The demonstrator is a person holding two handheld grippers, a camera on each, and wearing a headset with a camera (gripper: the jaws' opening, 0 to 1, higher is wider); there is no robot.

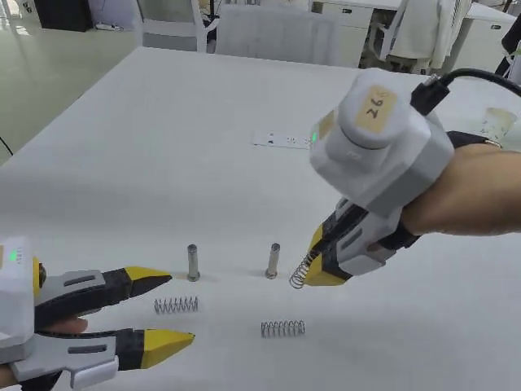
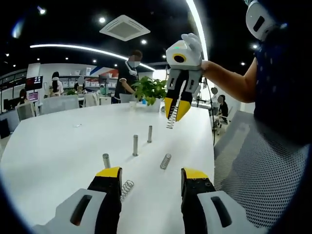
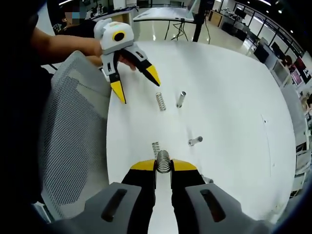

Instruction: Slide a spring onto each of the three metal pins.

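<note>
On the white table (image 1: 163,122) three metal pins stand in a row (the left gripper view catches all of them): near pin (image 2: 106,161), middle pin (image 2: 135,145), far pin (image 2: 150,134). Two springs lie flat on the table. The first loose spring (image 1: 177,305) is between the spread-apart jaws of the left gripper (image 1: 179,308), and the second loose spring (image 1: 282,328) is off to the side. The right gripper (image 1: 319,262) is clamped on the held spring (image 1: 300,273), which hangs from its tips close beside a pin.
</note>
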